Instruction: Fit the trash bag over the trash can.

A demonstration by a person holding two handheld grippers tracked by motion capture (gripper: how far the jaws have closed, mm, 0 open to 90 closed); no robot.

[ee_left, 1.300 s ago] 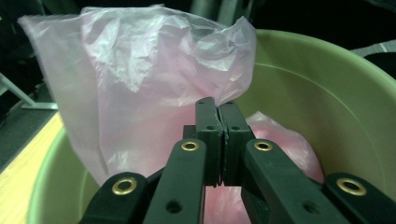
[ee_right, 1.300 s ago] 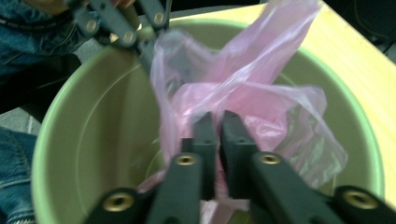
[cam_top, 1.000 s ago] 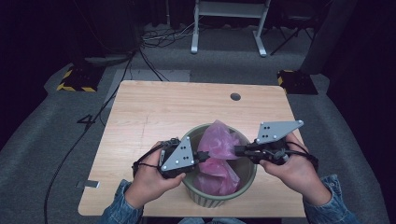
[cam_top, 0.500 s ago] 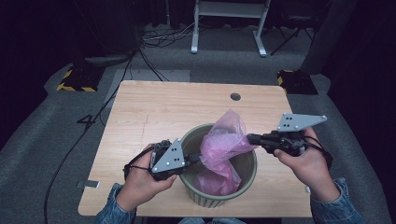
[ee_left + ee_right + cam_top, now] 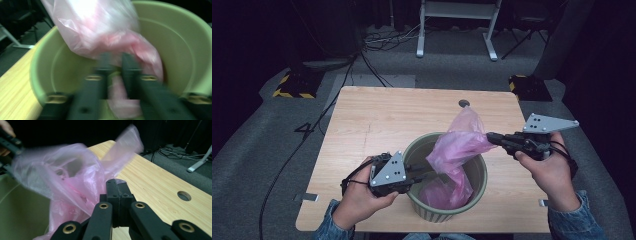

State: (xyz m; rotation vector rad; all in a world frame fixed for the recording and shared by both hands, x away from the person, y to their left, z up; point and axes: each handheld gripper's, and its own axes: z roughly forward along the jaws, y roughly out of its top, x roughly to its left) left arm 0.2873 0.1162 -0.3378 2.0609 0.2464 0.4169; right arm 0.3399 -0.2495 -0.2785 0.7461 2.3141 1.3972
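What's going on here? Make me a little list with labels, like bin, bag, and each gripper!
bin: green bin upright near the table's front edge
bag: pink bag, partly inside the bin, one edge stretched out to the right
right gripper: right gripper shut on the bag's edge, out past the rim
left gripper: left gripper at the bin's near-left rim; jaws have just been opening, a gap between them, bag plastic in the gap
table: wooden table with a round hole at the far side
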